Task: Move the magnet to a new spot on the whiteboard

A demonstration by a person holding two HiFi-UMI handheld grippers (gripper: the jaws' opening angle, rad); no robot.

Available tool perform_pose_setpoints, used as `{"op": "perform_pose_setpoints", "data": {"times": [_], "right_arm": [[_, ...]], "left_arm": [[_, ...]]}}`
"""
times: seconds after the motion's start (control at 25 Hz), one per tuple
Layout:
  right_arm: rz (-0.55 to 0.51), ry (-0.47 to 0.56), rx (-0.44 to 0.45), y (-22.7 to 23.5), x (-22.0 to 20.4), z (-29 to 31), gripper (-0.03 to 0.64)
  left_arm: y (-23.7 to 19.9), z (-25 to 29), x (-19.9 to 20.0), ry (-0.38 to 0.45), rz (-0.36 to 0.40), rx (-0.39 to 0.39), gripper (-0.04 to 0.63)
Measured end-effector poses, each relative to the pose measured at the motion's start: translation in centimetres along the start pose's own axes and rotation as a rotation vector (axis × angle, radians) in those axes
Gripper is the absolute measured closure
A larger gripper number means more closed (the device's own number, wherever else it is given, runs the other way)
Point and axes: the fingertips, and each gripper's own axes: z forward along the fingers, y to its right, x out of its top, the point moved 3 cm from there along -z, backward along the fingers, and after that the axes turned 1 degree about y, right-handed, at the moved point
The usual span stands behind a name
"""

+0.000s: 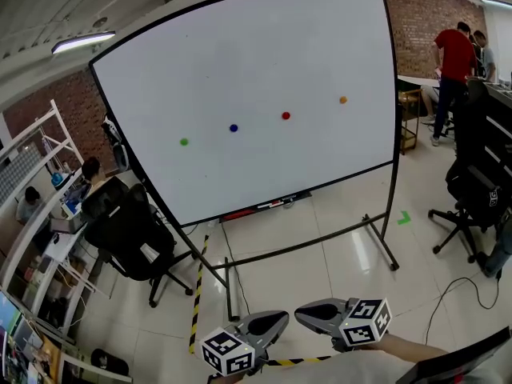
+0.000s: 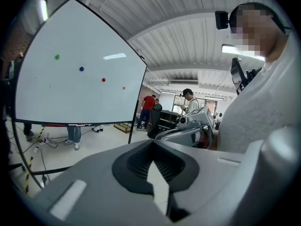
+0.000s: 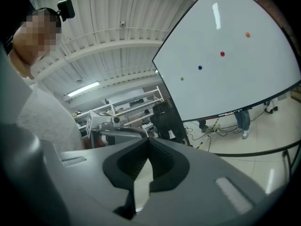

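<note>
A large whiteboard [image 1: 240, 54] stands on a wheeled frame some way ahead of me. Four small round magnets sit on it in a rising row: green [image 1: 184, 142], blue [image 1: 234, 127], red [image 1: 286, 115] and orange [image 1: 342, 100]. Both grippers are low, close to the person's body and far from the board. My left gripper [image 1: 282, 318] and right gripper [image 1: 301, 313] point towards each other, both shut and holding nothing. The left gripper view shows its closed jaws [image 2: 153, 166] with the board [image 2: 70, 93] at the left. The right gripper view shows its closed jaws [image 3: 143, 173] with the board [image 3: 235, 74] at the right.
A black office chair [image 1: 128, 230] stands left of the board, and another [image 1: 472, 190] at the right. The stand's feet [image 1: 384, 250] and yellow-black tape [image 1: 196, 294] lie on the tiled floor. Desks line the left wall; people [image 1: 454, 54] stand at the back right.
</note>
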Motion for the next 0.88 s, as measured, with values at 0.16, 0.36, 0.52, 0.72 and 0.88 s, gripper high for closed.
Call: {"op": "perform_pose_setpoints", "data": {"times": [0.16, 0.36, 0.52, 0.72, 0.88], "right_arm": [[-0.022, 0.017, 0.010, -1.3, 1.0, 1.6, 0.614], [-0.005, 0.008, 0.017, -2.4, 0.5, 4.0, 0.614], [-0.002, -0.002, 0.007, -2.7, 0.2, 5.0, 0.614], [-0.007, -0.009, -0.008, -2.6, 0.2, 5.5, 0.614], [-0.008, -0.018, -0.016, -3.0, 0.0, 5.7, 0.614]], "left_arm": [[-0.5, -2.0, 0.5, -0.005, 0.009, 0.003, 0.610], [-1.5, -4.5, 0.2, -0.001, -0.006, 0.007, 0.610], [-2.0, -5.4, -0.2, -0.001, -0.017, -0.001, 0.610], [-2.4, -5.7, -0.2, 0.005, -0.021, -0.017, 0.609], [-2.4, -6.1, -0.2, 0.010, -0.022, -0.025, 0.610]]}}
